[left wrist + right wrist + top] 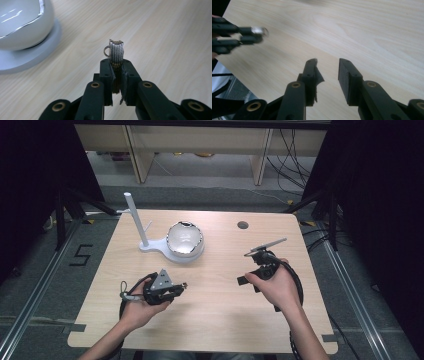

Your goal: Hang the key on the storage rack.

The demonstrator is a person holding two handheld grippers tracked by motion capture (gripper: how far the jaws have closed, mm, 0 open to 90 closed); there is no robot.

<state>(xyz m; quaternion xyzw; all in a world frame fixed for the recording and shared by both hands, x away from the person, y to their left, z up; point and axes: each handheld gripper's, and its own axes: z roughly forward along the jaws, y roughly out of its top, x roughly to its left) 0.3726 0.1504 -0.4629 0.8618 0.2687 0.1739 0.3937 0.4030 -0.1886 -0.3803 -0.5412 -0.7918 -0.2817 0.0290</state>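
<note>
The left tongs (116,65) are pinching a small stack of ridged metal pieces with a ring (116,51), held above the desk (220,315) near its front left. The right tongs (327,65) are spread with nothing between them, well apart to the right. A white bowl on a stand (184,241) sits farther back; bare wood lies between the two hands.

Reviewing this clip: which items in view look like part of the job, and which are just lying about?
Likely in use:
- metal key-like piece with a small ring, clamped in the left hand-held gripper
- right hand-held gripper, open, nothing between its jaws
- white stand with pole and bowl, possibly the target

Just there:
- wooden table
- shelving and cables behind
</note>
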